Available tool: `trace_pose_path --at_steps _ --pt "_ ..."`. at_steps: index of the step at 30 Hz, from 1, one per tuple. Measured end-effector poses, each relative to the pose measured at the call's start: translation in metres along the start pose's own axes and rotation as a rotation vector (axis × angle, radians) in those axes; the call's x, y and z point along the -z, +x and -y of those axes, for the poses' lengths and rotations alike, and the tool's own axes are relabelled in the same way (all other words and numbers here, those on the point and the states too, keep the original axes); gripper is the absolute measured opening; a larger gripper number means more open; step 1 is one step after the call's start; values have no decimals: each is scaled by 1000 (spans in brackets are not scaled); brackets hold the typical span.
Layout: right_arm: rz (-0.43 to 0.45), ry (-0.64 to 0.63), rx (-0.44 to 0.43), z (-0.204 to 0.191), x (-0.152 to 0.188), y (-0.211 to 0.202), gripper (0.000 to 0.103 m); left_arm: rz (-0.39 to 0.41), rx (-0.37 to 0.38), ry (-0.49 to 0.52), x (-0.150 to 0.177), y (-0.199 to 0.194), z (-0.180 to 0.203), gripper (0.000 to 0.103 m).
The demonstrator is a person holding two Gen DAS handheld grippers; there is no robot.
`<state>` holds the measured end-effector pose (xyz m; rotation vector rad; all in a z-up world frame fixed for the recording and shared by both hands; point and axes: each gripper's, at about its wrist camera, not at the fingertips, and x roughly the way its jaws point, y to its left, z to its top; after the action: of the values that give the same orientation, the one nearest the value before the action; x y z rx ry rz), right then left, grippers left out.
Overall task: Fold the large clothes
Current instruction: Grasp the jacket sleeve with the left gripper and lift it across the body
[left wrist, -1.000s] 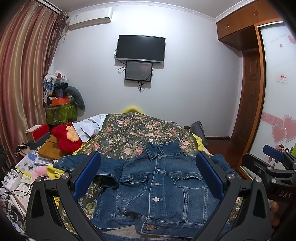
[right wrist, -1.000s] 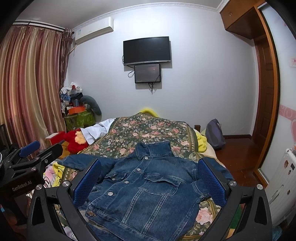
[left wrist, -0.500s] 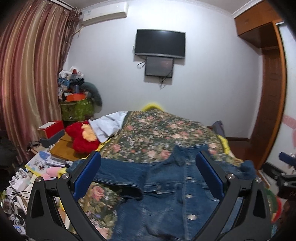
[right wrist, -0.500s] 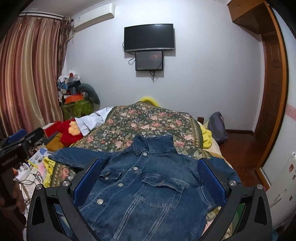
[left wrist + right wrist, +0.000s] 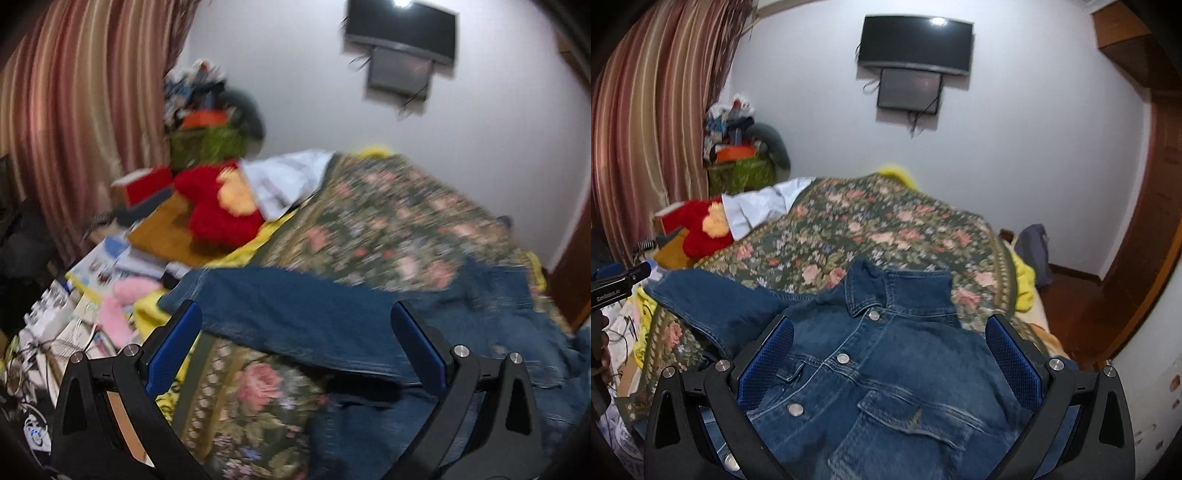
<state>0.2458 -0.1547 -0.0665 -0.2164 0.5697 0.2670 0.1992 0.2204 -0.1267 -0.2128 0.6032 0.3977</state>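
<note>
No readable writing; white lettering on left gripper (image 5: 613, 284) body at left edge of right wrist view too small to read. Denim jacket (image 5: 886, 369) dark blue, silver buttons, collar up-frame, lying front-up on floral bedspread (image 5: 886, 229), lower centre. Sleeve (image 5: 295, 314) stretched toward left. Left gripper (image 5: 295, 343) jaws wide apart, holding nothing. Right gripper (image 5: 888, 350) jaws wide apart, empty, above jacket.

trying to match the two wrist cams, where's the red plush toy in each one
Left wrist view: the red plush toy with a yellow face lies left of centre, beside the floral bedspread.
Right wrist view: the same toy is at the left edge, smaller.
Shared landmark: the wall-mounted black television.
</note>
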Motion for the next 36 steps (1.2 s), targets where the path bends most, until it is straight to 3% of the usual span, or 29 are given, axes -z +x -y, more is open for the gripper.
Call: trace_pose_path --at_steps 3,12,20,24,26,28,30,34,36 --pt "-36 -27 -28 -8 -5 31 103 -82 -17 -33 3 34 -16 103" --pt "-173 -36 -125 -20 -13 100 103 -246 70 -212 9 91 -59 103" --pt "-213 13 -186 -16 -5 121 103 -371 140 -370 16 136 -85 82" --pt "-237 55 -214 -11 0 127 103 -376 142 -401 16 146 -90 77" --pt "-249 78 -228 -8 1 129 103 -370 106 -379 13 148 -90 66" --pt "-263 107 -244 -5 1 129 103 -377 36 -334 10 151 -87 43" --pt "-266 136 -259 -1 1 128 103 -369 -7 -279 7 151 -84 37" --pt "-260 187 -276 9 -1 120 103 -330 -39 -155 -2 141 -70 10" --pt "-256 205 -276 15 -3 115 103 -297 -50 -103 -9 131 -60 6"
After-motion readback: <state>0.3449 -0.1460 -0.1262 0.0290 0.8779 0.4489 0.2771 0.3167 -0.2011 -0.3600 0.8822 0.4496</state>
